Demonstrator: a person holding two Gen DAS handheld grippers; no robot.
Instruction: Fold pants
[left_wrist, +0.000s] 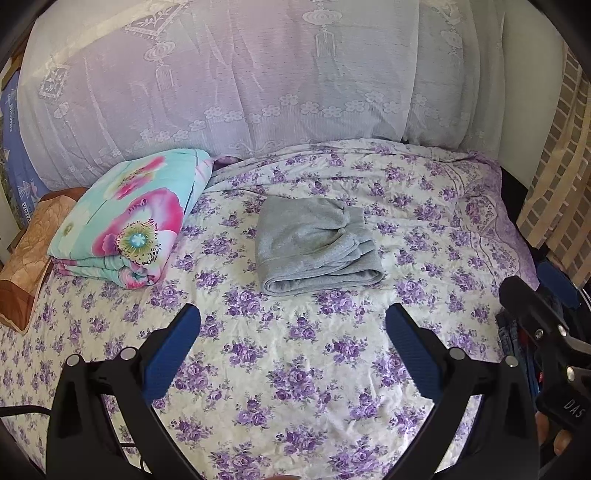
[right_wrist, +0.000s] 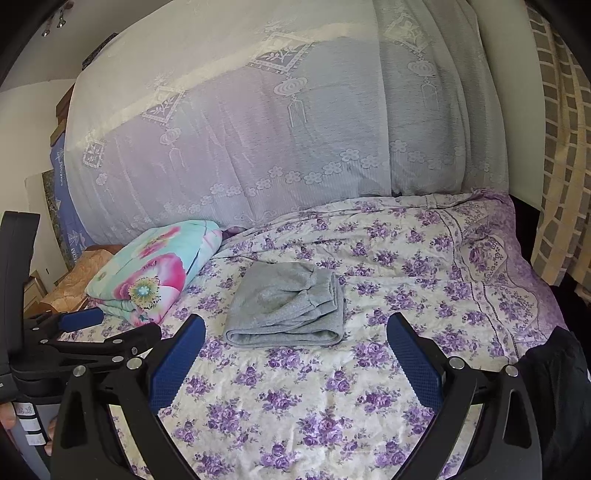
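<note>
While both tongs, left (left_wrist: 293, 325) and right (right_wrist: 295, 334), hang spread and empty above the bed (left_wrist: 295, 387), the pants (left_wrist: 317, 245) lie folded mid-bed beside the quilt (left_wrist: 129, 218). The risk, I'd say: a stray nudge catches the loose top layer and spills the fold open.
</note>
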